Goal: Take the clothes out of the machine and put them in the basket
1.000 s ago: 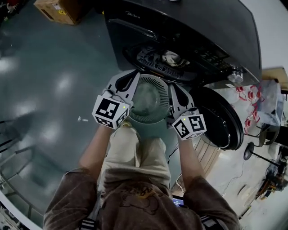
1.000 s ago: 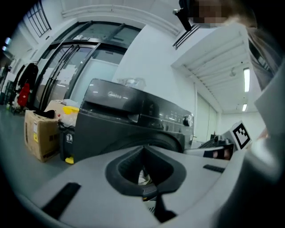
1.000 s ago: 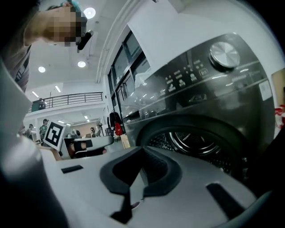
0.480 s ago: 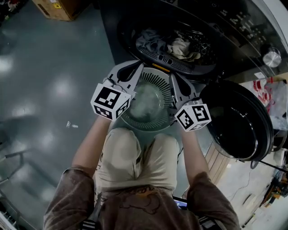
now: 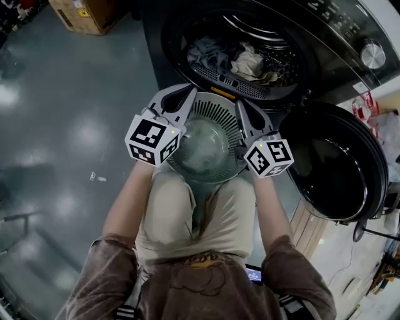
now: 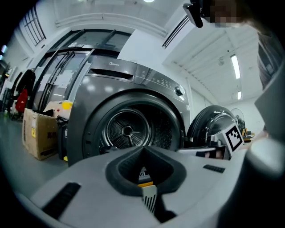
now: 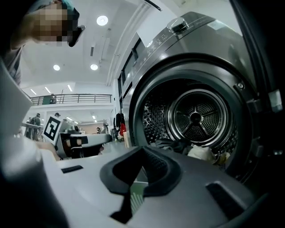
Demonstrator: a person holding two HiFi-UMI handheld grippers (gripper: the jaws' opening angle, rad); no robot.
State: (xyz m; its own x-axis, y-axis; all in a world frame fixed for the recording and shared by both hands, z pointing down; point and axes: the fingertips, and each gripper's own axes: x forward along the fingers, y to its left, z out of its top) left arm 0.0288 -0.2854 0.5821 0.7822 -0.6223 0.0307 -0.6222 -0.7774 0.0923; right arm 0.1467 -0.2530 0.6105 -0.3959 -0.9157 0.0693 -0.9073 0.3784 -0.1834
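A glossy grey-green floor (image 5: 75, 125) fills the left of the head view, with soft patches of ceiling light mirrored in it. Seen from the gripper views, the room is a tall white hall. Its ceiling (image 6: 209, 49) carries strip lights, and a railing (image 7: 71, 98) runs along an upper level far back.

A dark grey machine (image 5: 337, 37) stands at the top of the head view, with a round knob (image 5: 373, 54) on its panel. Its door (image 5: 337, 169) is swung wide open to the right. The clothes (image 5: 240, 59), grey and cream pieces, lie in a heap at the bottom of the drum.

A person crouches in front of the opening in light trousers (image 5: 194, 212). The pale, round basket (image 5: 215, 112), with slotted walls, hangs over the knees just outside the drum mouth. It holds no clothes.

The left gripper (image 5: 181, 99) is at the basket's left rim and the right gripper (image 5: 245, 115) at its right rim. Each has its fingers pressed together, pinching the slotted rim. Both point level toward the drum.

A cardboard box (image 5: 90, 14) sits on the floor left of the machine. A small pale scrap (image 5: 97, 178) lies alone on the floor, well apart from everything.
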